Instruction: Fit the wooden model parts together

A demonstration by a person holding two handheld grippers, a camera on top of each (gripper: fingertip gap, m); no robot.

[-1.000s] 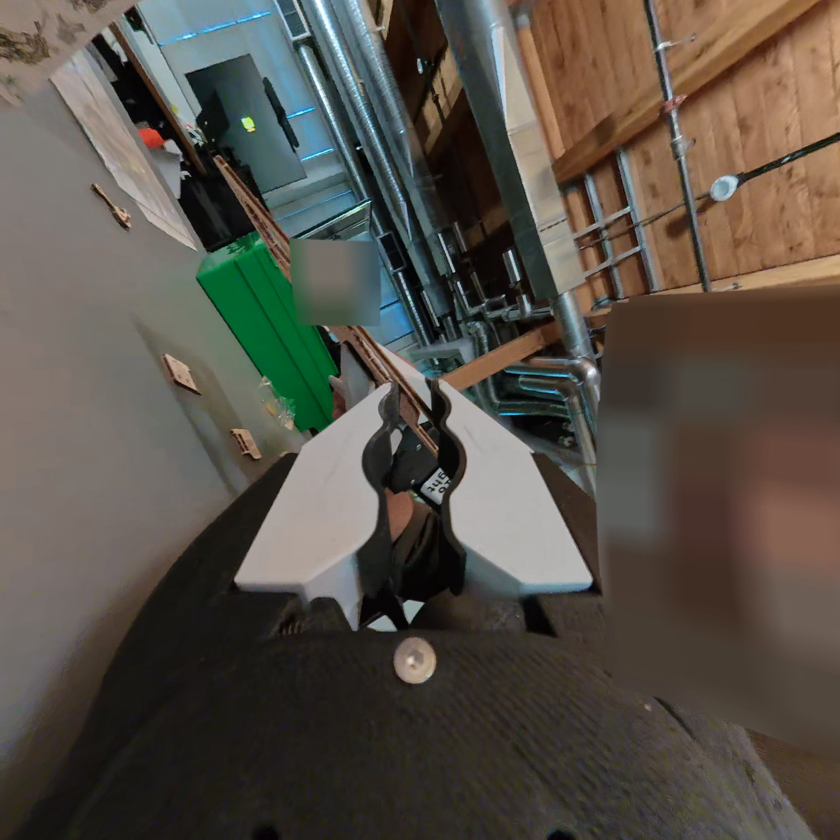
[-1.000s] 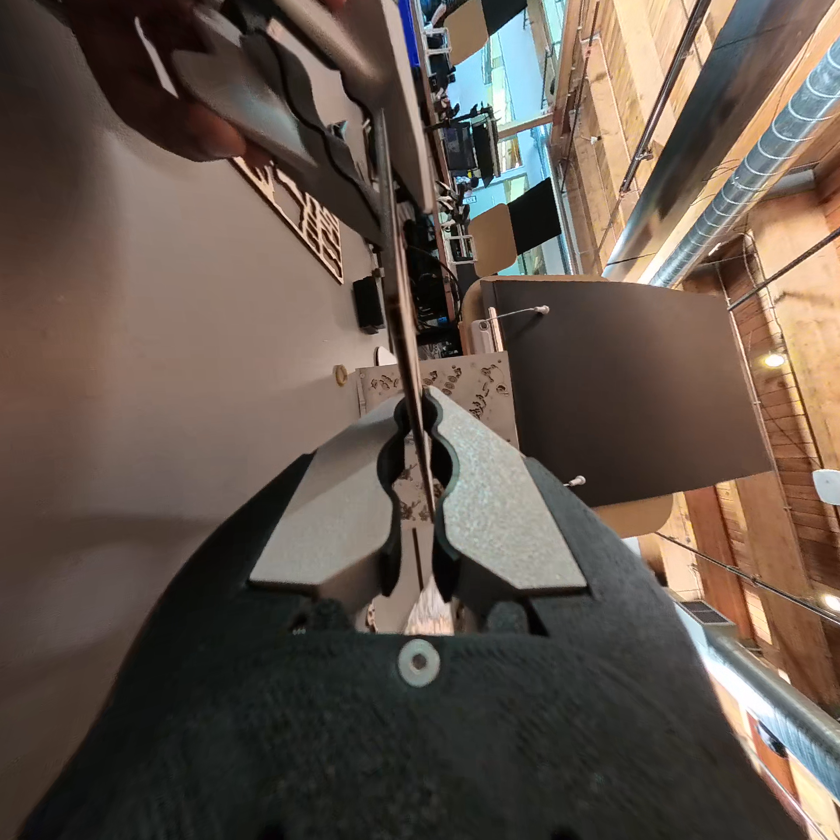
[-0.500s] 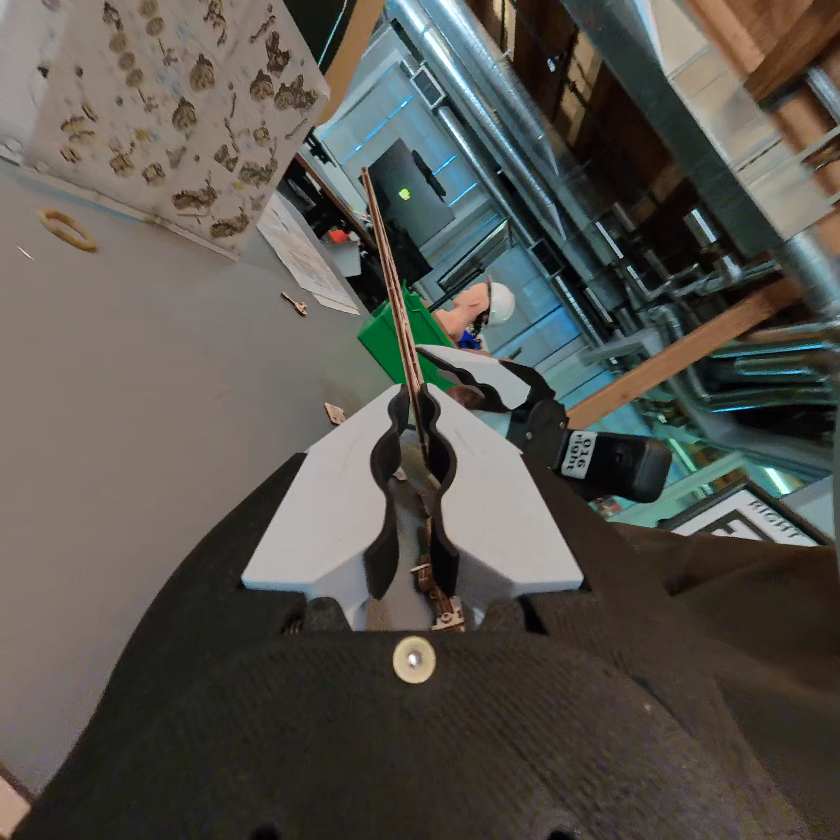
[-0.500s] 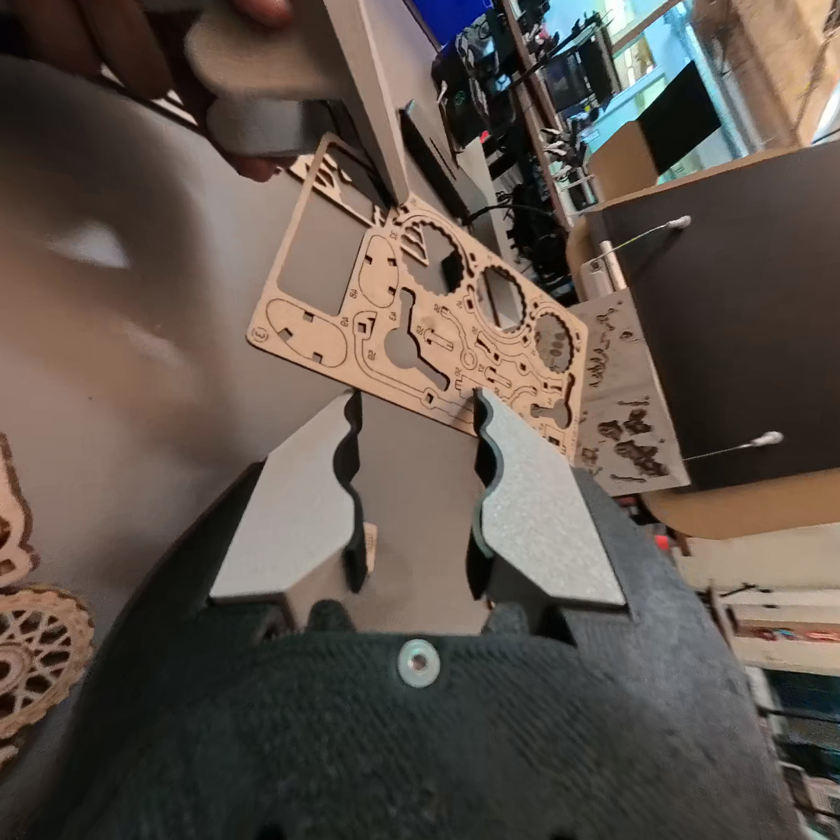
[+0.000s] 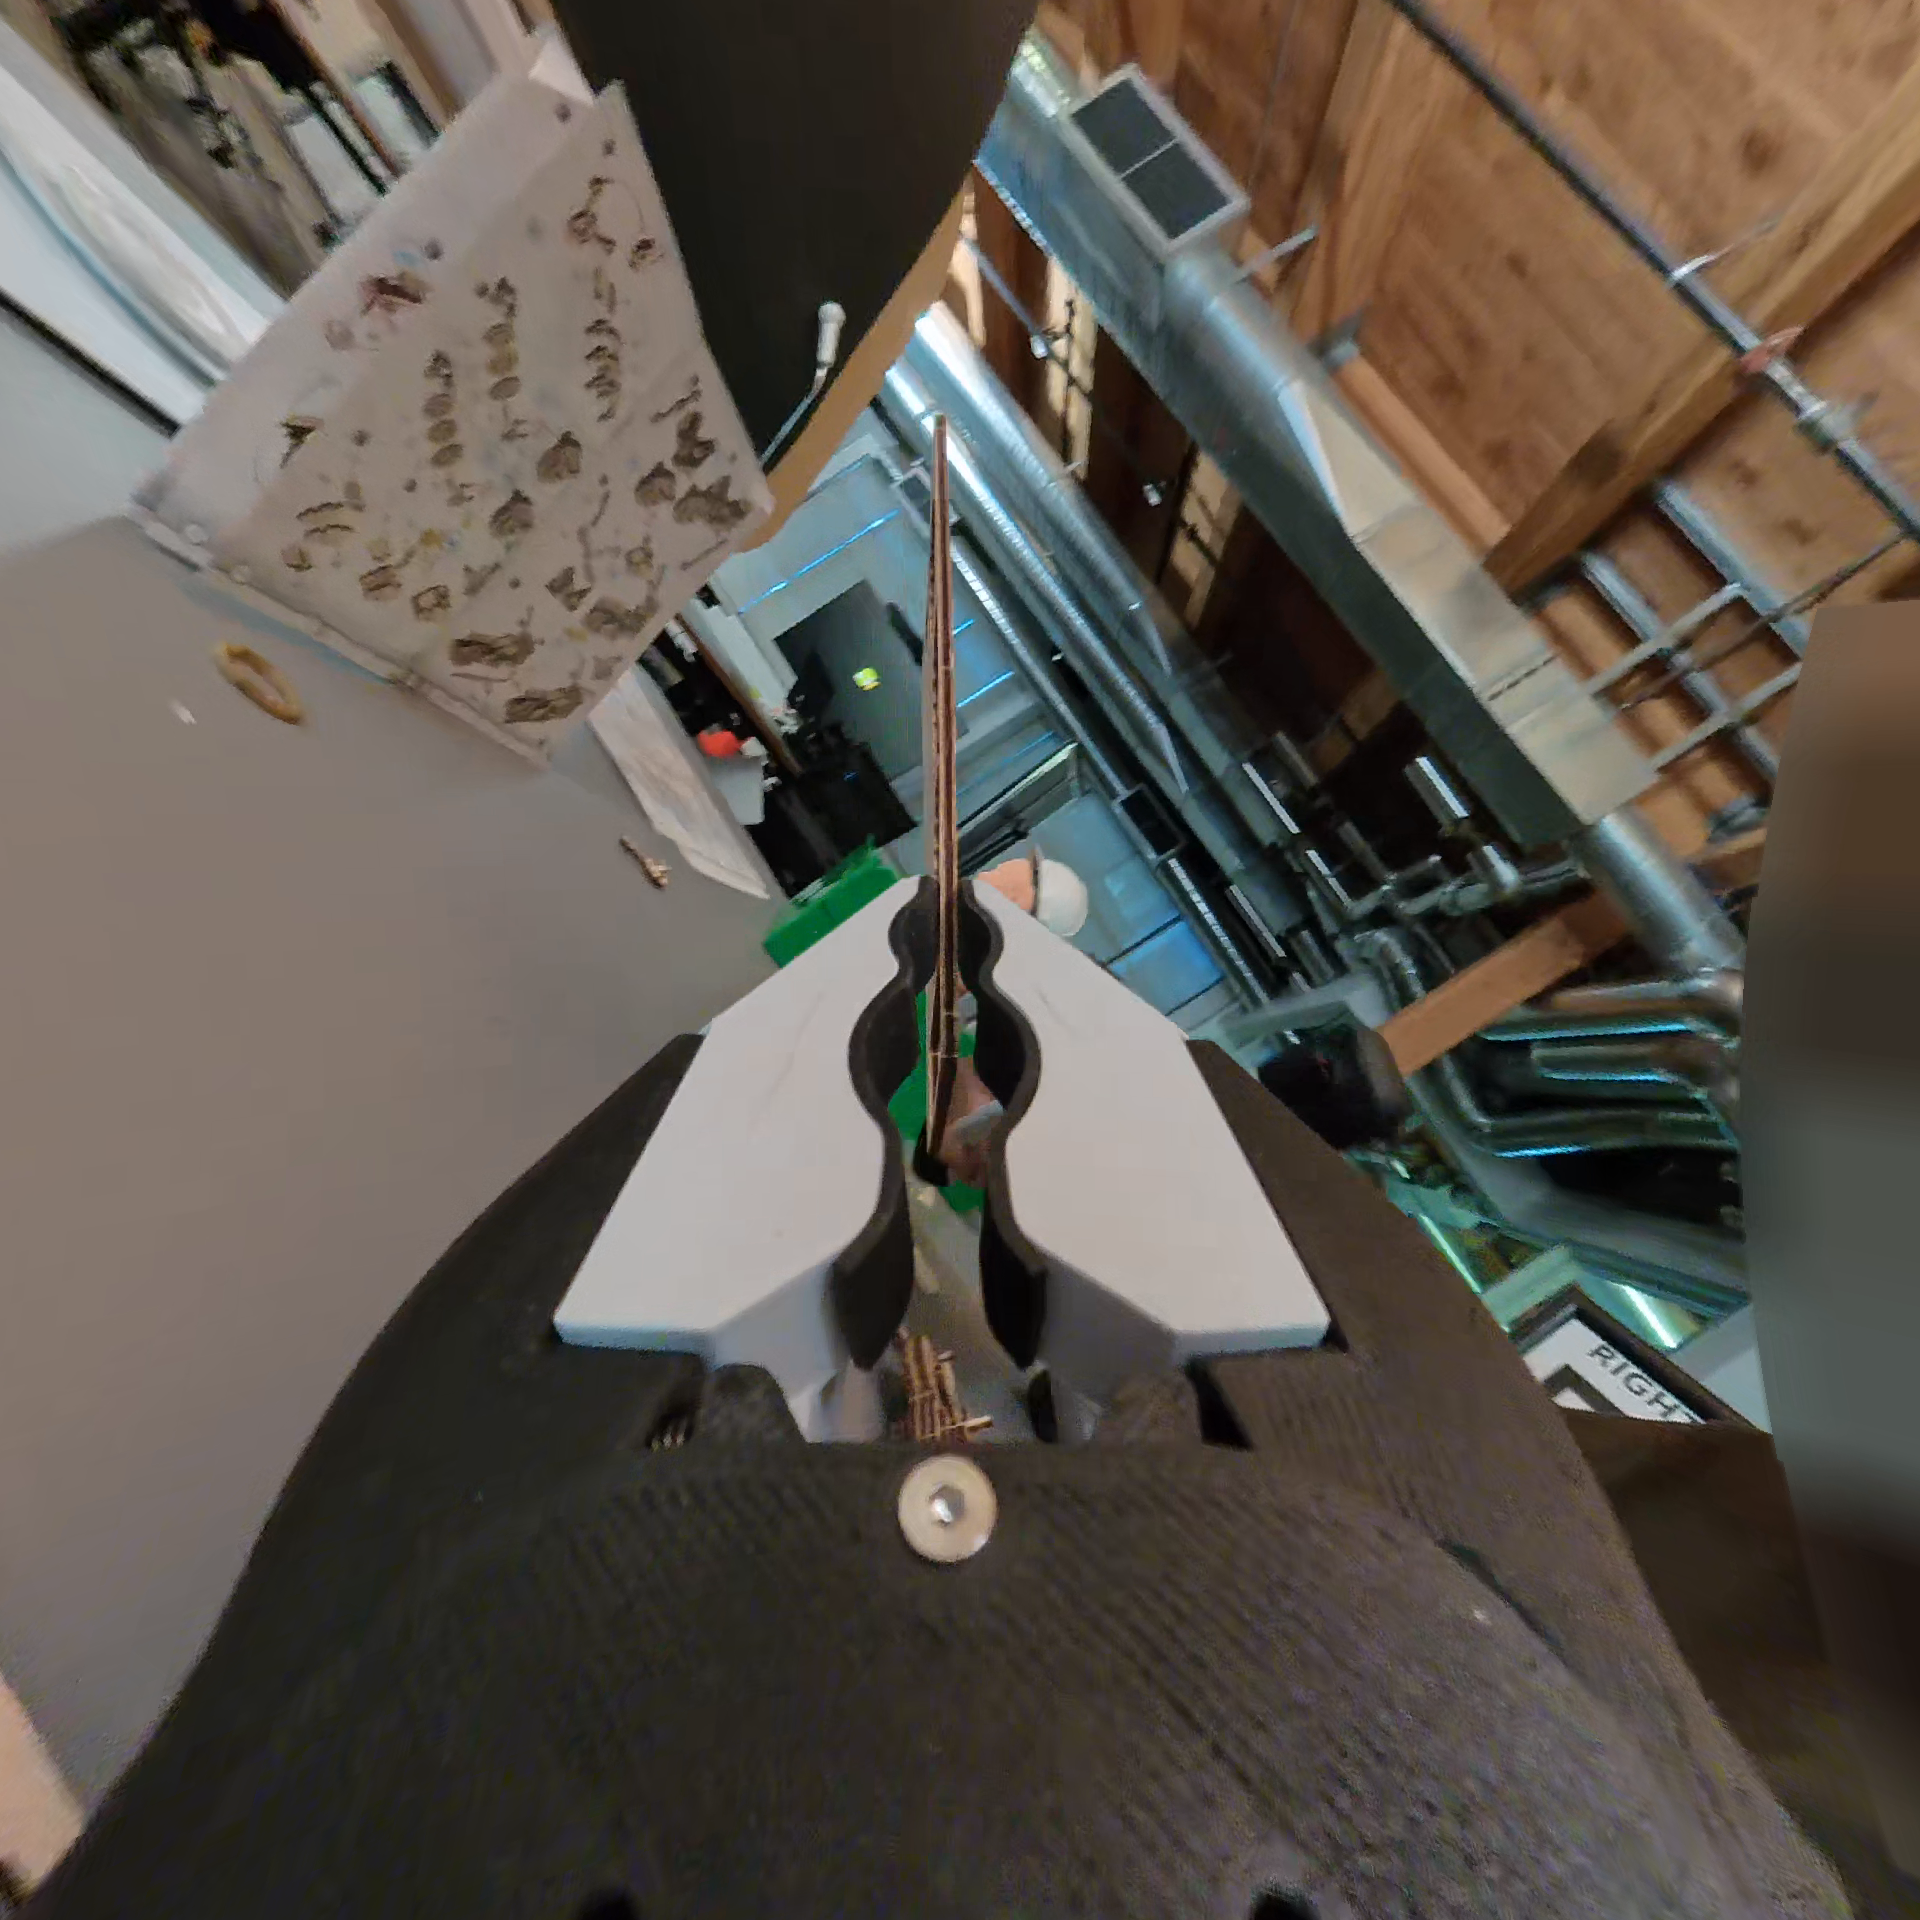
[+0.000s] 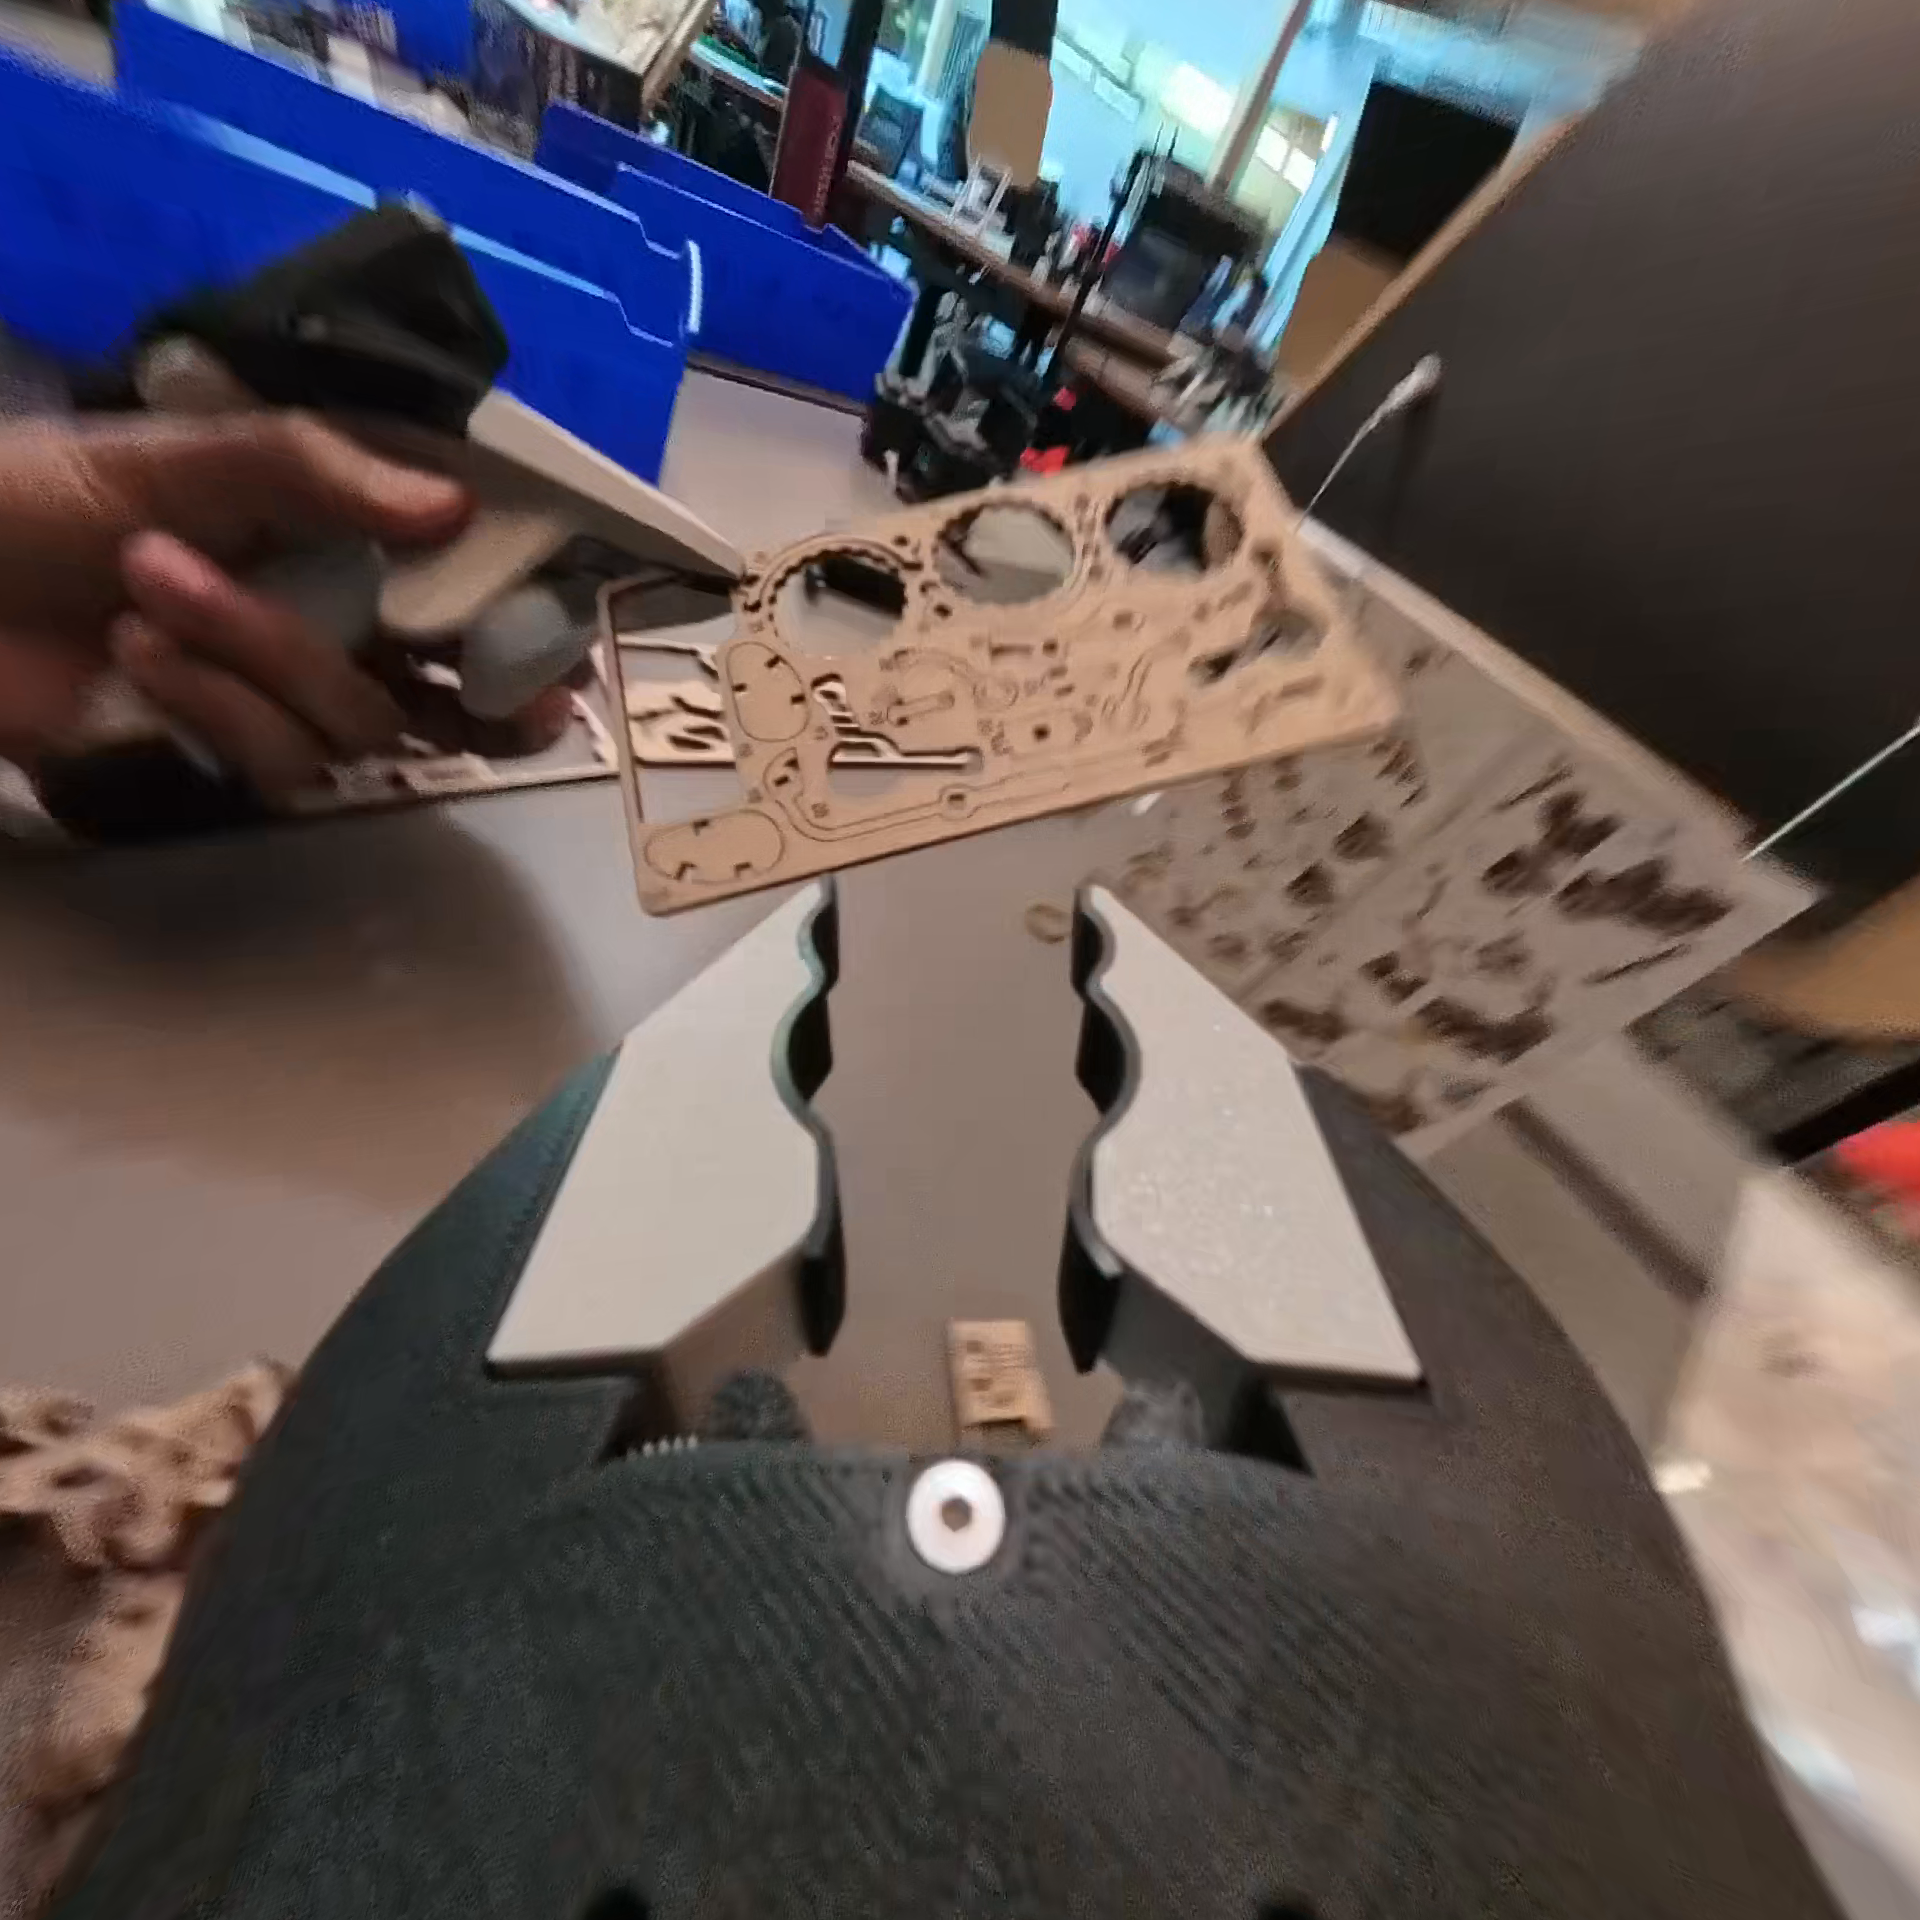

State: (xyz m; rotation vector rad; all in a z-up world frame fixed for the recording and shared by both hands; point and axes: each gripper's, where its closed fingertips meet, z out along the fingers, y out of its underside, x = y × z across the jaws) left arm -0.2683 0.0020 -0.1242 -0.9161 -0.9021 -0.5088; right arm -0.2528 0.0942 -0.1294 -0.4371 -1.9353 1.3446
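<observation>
My left gripper (image 5: pixel 942 914) is shut on a thin laser-cut wooden parts sheet (image 5: pixel 940 665), seen edge-on and sticking straight out past the fingertips. In the right wrist view the same sheet (image 6: pixel 997 686) hangs above the grey table (image 6: pixel 312 987), held at its left corner by the left gripper (image 6: pixel 717 561) in a person's hand. My right gripper (image 6: pixel 951 914) is open and empty, just below the sheet's near edge. A small wooden piece (image 6: pixel 997 1377) lies on the table between the right fingers' bases. A wooden gear-like assembly (image 6: pixel 114 1455) lies at lower left.
A printed instruction sheet (image 6: pixel 1434 914) (image 5: pixel 468 488) lies at the right. Another parts sheet (image 6: pixel 665 717) lies flat under the hand. Blue bins (image 6: pixel 416 229) stand behind. A wooden ring (image 5: pixel 257 681) and a small wooden bit (image 5: pixel 644 862) lie on the table. A dark chair back (image 6: pixel 1662 416) stands at the right.
My right gripper let go of the sheet, opened and drew back toward the table. The left gripper kept hold of the sheet and swung it so its flat face shows to the right camera.
</observation>
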